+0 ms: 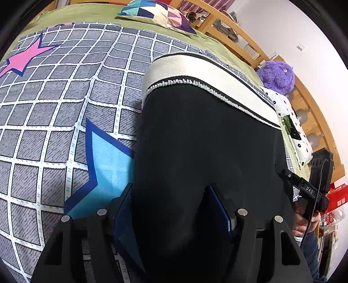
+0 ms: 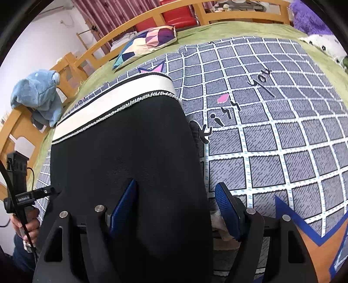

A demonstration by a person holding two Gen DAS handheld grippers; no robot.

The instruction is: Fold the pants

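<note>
Black pants (image 1: 195, 135) with a white waistband (image 1: 195, 67) lie folded on a grey checked bedspread (image 1: 54, 108). My left gripper (image 1: 169, 209) is open, its blue pads astride the near left edge of the pants. In the right wrist view the pants (image 2: 130, 141) and waistband (image 2: 113, 98) run to the far left. My right gripper (image 2: 176, 206) is open, astride the near right edge of the pants. Each gripper shows at the other view's edge: the right one (image 1: 308, 189), the left one (image 2: 28, 196).
The bedspread (image 2: 271, 130) has star prints. A patterned cushion (image 1: 156, 13) lies at the far end. A purple plush toy (image 1: 276, 74) and a white dotted pillow (image 1: 291, 124) lie by the wooden bed rail (image 1: 250, 37). A blue garment (image 2: 39, 95) hangs on the rail.
</note>
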